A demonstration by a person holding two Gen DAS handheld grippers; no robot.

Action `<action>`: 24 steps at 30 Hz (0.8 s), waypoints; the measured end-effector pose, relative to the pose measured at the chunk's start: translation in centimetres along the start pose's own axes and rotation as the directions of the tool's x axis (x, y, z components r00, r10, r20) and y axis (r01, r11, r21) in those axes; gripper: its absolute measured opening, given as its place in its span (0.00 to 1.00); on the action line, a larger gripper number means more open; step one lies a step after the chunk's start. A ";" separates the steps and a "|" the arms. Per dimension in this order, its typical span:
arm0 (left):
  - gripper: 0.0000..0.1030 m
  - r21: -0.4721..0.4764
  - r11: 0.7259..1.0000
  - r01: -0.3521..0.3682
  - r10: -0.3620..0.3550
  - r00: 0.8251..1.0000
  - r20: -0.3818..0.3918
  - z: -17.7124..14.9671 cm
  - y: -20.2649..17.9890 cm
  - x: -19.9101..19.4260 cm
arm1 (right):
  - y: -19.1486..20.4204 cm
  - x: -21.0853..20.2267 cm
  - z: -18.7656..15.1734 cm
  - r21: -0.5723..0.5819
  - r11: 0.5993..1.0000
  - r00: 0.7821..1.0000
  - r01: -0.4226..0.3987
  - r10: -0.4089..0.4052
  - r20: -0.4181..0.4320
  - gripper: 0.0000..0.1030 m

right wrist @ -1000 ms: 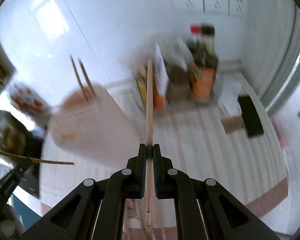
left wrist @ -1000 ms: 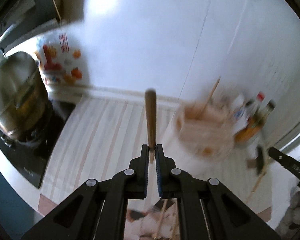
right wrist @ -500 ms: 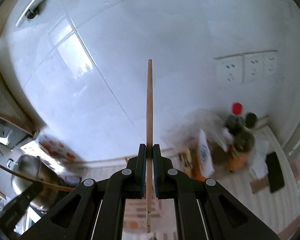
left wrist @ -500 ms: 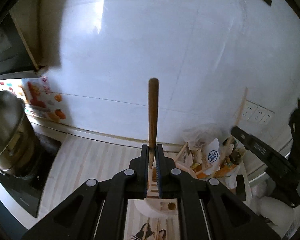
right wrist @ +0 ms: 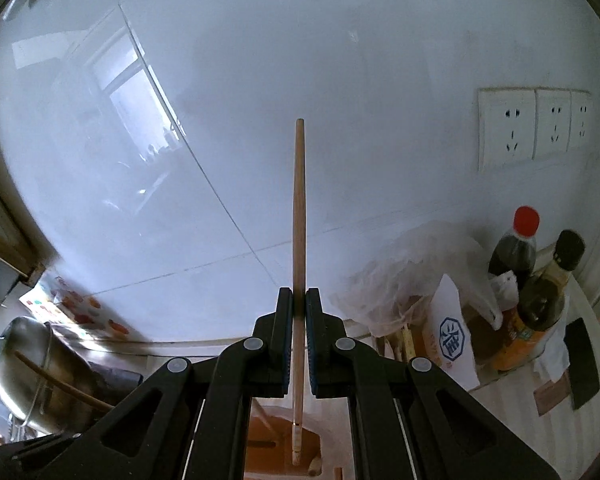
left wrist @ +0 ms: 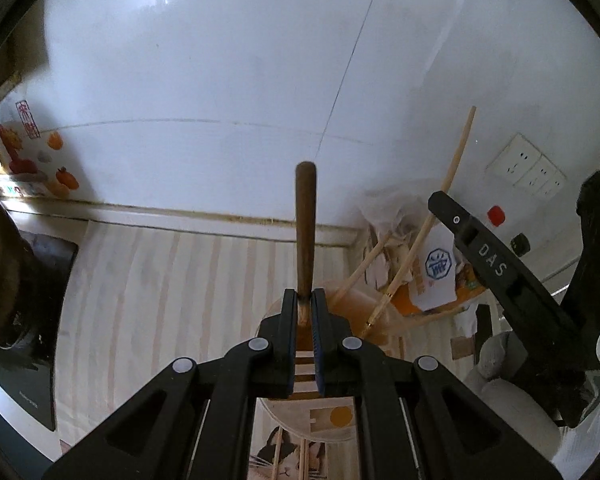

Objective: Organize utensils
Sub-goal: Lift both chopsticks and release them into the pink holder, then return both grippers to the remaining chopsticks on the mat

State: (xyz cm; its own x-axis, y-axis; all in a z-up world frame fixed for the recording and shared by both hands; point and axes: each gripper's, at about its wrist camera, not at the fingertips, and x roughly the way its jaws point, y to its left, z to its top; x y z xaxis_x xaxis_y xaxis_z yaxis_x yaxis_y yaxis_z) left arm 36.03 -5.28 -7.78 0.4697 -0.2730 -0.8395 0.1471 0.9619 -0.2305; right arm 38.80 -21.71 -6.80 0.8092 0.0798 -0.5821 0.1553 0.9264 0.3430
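Firmly, right hand-held gripper (right wrist: pixel 299 314) clamps chopstick (right wrist: pixel 299 216).

- Steel pot (right wrist: pixel 32 372) at far left.
- Two dark sauce bottles (right wrist: pixel 540 280) at right, beside a plastic bag (right wrist: pixel 412 280).
- Wall sockets (right wrist: pixel 532 124) above.
- Striped tabletop (left wrist: pixel 172 280).

I see glossy white wall tiles (right wrist: pixel 260 80) mirroring a window. My black matt plastic left gripper (left wrist: pixel 305 312) pinches a dark, smooth wooden handle (left wrist: pixel 306 232); the right gripper (right wrist: pixel 299 320) holds a pale wooden chopstick (right wrist: pixel 299 208). The pot (right wrist: pixel 32 364) is shiny metal, the bag (right wrist: pixel 404 272) crinkled clear plastic.
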 end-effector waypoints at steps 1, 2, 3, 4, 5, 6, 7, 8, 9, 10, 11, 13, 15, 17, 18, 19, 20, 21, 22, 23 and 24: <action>0.04 0.001 1.000 0.009 -0.009 1.000 -0.008 -0.1 0.0 0.1 | -0.1 0.2 -0.2 -0.002 1.000 1.000 -0.002 0.002 -0.005 0.06; 0.05 0.004 1.000 0.013 -0.013 1.000 -0.017 -0.1 -0.1 0.1 | -0.2 0.4 -0.5 -0.005 1.000 1.000 -0.007 0.007 -0.013 0.06; 0.05 0.008 1.000 0.009 -0.009 1.000 -0.019 -0.3 -0.2 -0.1 | -0.3 0.4 -0.8 -0.010 1.000 1.000 -0.005 0.005 -0.013 0.06; 0.06 0.009 1.000 0.009 -0.009 1.000 -0.013 -0.4 -0.4 -0.5 | -0.1 0.5 -1.0 -0.019 1.000 1.000 -0.010 0.009 -0.022 0.06; 0.06 0.018 1.000 0.012 -0.012 1.000 0.000 -0.5 -0.6 -1.0 | -0.1 0.7 -1.1 -0.029 0.999 0.999 -0.029 0.027 -0.046 0.06; 0.09 0.026 1.000 0.010 -0.011 1.000 0.013 -0.5 -0.8 -1.5 | -0.1 0.9 -1.3 -0.035 0.999 0.996 -0.040 0.037 -0.079 0.07; 0.10 0.033 0.999 0.004 -0.004 1.000 0.026 -0.5 -0.9 -2.0 | -0.1 0.8 -1.5 -0.039 0.998 0.995 -0.040 0.036 -0.094 0.07; 0.13 0.032 0.999 -0.012 0.010 0.999 0.041 -0.5 -0.9 -2.6 | -0.1 0.7 -1.6 -0.044 0.998 0.992 -0.049 0.043 -0.115 0.07; 0.21 0.028 0.999 -0.023 0.021 0.998 0.056 -0.5 -0.9 -3.1 | -0.2 0.4 -1.7 -0.047 0.997 0.991 -0.054 0.047 -0.127 0.08; 0.27 0.024 0.999 -0.032 0.030 0.997 0.072 -0.5 -0.8 -3.7 | -0.2 0.1 -1.8 -0.049 0.997 0.990 -0.055 0.048 -0.133 0.13; 0.47 0.018 0.999 -0.047 0.045 0.995 0.089 -0.5 -0.8 -4.4 | -0.2 -0.4 -1.7 -0.048 0.997 0.989 -0.058 0.051 -0.136 0.17; 0.74 -0.002 0.996 -0.090 0.089 0.988 0.126 -0.6 -0.2 -5.5 | -0.8 -1.9 -1.6 -0.038 0.998 0.990 -0.058 0.053 -0.129 0.36; 0.75 -0.019 0.993 -0.113 0.115 0.980 0.162 -1.0 0.7 -6.4 | -1.3 -3.5 -1.4 -0.026 0.998 0.992 -0.060 0.057 -0.116 0.42; 0.82 -0.034 0.990 -0.138 0.141 0.975 0.171 -1.5 1.3 -6.9 | -1.8 -5.5 -1.3 -0.015 0.999 0.994 -0.053 0.051 -0.097 0.47; 0.93 -0.039 0.988 -0.148 0.153 0.973 0.170 -1.9 1.6 -7.0 | -2.1 -6.1 -1.2 -0.012 0.999 0.995 -0.040 0.038 -0.095 0.51; 0.97 -0.042 0.987 -0.157 0.162 0.972 0.172 -2.3 1.8 -7.0 | -2.5 -7.0 -1.2 -0.004 0.999 0.995 -0.033 0.033 -0.091 0.54; 1.00 -0.045 0.985 -0.166 0.171 0.969 0.179 -2.8 2.0 -7.1 | -2.9 -7.8 -1.4 0.006 1.000 0.995 -0.028 0.029 -0.093 0.56; 1.00 -0.047 0.983 -0.178 0.184 0.966 0.183 -3.4 2.2 -7.1 | -3.2 -8.3 -1.5 0.009 1.000 0.995 -0.014 0.015 -0.099 0.58; 1.00 -0.047 0.980 -0.192 0.198 0.963 0.182 -3.9 2.4 -7.0 | -3.8 -8.9 -1.7 0.017 1.000 0.995 -0.008 0.010 -0.104 0.60; 1.00 -0.045 0.977 -0.206 0.211 0.961 0.177 -4.5 2.6 -6.8 | -4.1 -9.4 -2.1 0.025 1.000 0.994 -0.010 0.013 -0.107 0.61; 1.00 -0.042 0.975 -0.218 0.222 0.960 0.170 -5.0 2.7 -6.4 | -4.4 -9.9 -2.7 0.026 1.000 0.994 0.006 -0.003 -0.114 0.65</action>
State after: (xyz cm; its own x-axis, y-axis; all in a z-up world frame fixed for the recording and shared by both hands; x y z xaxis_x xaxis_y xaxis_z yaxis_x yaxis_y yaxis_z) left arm 29.05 -0.89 -5.45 0.6316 -0.0512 -0.7736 0.0042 0.9980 -0.0626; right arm 28.53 -25.62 -4.56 0.7391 0.1182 -0.6631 0.1748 0.9171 0.3583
